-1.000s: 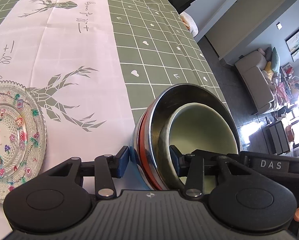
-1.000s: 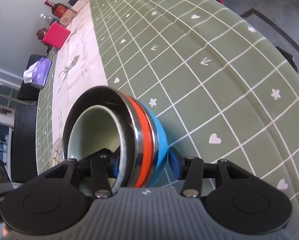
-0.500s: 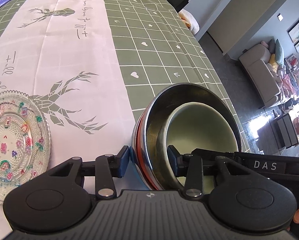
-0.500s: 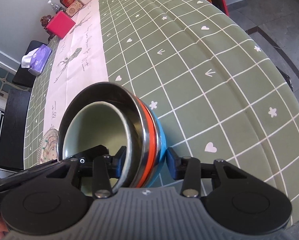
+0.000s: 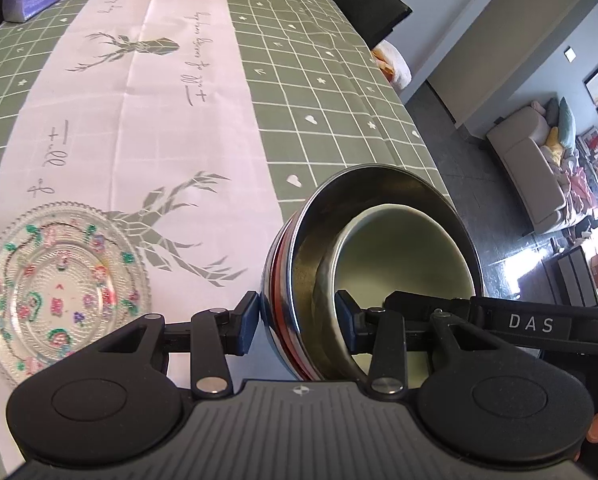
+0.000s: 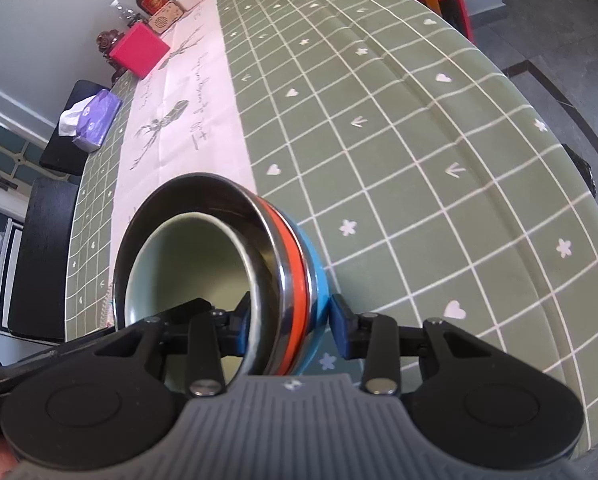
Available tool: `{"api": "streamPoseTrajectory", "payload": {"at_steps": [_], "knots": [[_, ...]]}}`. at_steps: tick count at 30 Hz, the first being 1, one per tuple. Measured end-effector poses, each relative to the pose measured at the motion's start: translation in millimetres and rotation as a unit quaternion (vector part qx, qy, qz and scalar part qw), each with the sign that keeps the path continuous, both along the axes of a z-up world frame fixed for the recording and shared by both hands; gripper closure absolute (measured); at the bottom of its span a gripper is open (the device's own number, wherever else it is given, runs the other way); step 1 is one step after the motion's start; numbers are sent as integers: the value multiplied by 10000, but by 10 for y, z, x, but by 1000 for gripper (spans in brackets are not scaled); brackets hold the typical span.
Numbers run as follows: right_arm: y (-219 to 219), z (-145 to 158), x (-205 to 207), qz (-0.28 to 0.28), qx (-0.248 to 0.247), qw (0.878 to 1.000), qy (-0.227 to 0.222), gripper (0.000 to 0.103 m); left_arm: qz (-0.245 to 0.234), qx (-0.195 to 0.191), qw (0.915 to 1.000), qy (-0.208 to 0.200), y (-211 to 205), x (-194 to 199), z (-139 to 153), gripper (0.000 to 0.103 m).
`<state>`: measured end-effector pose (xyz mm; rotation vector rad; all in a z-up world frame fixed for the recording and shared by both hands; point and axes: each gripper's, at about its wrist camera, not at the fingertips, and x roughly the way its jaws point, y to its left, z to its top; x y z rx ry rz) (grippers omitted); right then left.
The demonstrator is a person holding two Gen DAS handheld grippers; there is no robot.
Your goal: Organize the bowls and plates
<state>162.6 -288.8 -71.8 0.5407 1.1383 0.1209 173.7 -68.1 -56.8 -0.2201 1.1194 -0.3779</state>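
Two grippers are holding one nested stack of bowls (image 5: 363, 276) from opposite sides, above the green checked tablecloth (image 6: 399, 152). The left gripper (image 5: 295, 320) is pinching the stack's rim wall, one finger outside against the blue and red bowls, the other inside. The right gripper (image 6: 291, 320) is doing the same from the far side, with one finger inside near the pale green bowl (image 6: 191, 264) and one on the blue outer bowl (image 6: 319, 280).

Compared with a second ago, the stack is being carried higher and farther back: more of the table is showing in both views, and the glass plate (image 5: 59, 284) is sitting fuller in the left view. That suggests the stack is being moved toward the plate, though where it will be set down cannot be told.

Inside the stack, the pale green bowl is resting in a steel bowl (image 5: 311, 264), which is sitting in a red-orange one and then the blue one. The patterned glass plate is lying empty on the pink runner (image 5: 139, 128), apart from the stack.
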Motion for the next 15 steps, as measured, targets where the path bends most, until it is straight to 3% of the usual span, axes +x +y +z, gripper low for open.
{"api": "streamPoseTrajectory", "payload": {"at_steps": [15], "knots": [[1026, 285, 396, 979, 124, 9947, -277, 67, 951, 110, 9952, -204, 1013, 16, 349, 58]]}}
